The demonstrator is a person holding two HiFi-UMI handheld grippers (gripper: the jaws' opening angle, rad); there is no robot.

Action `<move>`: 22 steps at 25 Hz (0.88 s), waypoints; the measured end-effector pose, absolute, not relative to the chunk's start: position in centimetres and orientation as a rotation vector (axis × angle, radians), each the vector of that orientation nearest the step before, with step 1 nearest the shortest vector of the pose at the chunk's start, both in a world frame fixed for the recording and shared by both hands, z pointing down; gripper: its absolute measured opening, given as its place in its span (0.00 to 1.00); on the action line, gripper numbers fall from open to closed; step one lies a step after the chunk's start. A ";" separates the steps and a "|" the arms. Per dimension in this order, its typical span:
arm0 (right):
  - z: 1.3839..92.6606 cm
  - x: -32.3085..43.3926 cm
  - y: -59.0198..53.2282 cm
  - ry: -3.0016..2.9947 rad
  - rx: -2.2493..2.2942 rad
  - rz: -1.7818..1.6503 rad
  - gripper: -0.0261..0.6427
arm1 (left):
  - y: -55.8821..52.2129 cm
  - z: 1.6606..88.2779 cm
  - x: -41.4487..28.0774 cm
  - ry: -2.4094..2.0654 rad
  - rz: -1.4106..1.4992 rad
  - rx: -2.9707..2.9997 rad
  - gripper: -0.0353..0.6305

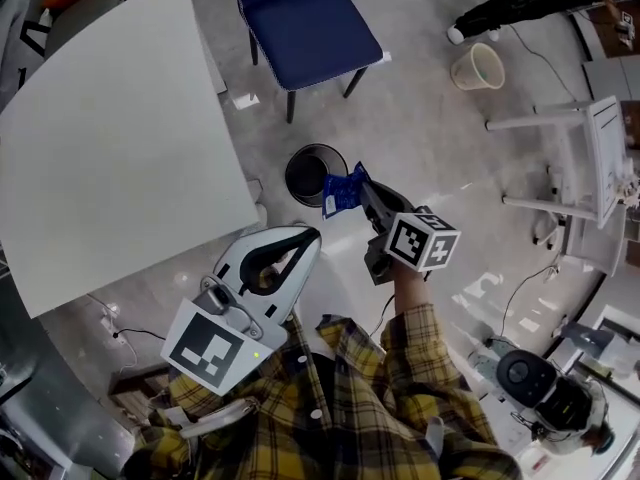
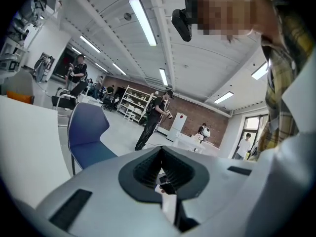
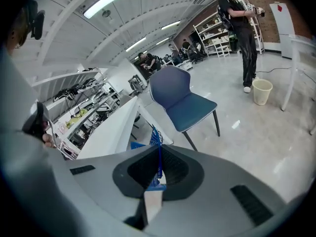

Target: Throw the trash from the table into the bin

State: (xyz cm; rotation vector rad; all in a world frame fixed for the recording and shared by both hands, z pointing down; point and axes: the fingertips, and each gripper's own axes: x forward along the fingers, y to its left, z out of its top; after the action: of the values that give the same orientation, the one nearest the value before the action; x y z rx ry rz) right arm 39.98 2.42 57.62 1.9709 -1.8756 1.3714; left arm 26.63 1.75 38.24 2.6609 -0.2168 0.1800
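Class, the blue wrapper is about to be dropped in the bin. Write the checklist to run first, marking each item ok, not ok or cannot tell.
1. Blue wrapper clamped in the right tool: ok.
2. Bin upright, mouth open: ok.
3. Wrapper above the bin's mouth: cannot tell; it shows at the rim's right edge.
4. Left tool out of the drop path: ok, it is nearer the person, jaws together.
5. Chair apart from the bin: ok.
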 end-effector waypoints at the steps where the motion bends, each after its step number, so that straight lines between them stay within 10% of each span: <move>1: 58.9 40.3 2.4 -1.875 1.962 1.376 0.04 | 2.2 39.2 27.1 -0.220 0.178 2.653 0.07; 22: 91.3 43.4 1.3 -1.779 1.838 1.568 0.04 | 8.6 62.8 33.1 0.073 0.377 2.617 0.06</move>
State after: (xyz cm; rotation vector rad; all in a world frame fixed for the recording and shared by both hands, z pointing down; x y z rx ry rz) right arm 43.38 1.30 91.26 1.8381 -1.7787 1.5680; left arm 33.10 8.62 62.77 2.6172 0.0729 0.3772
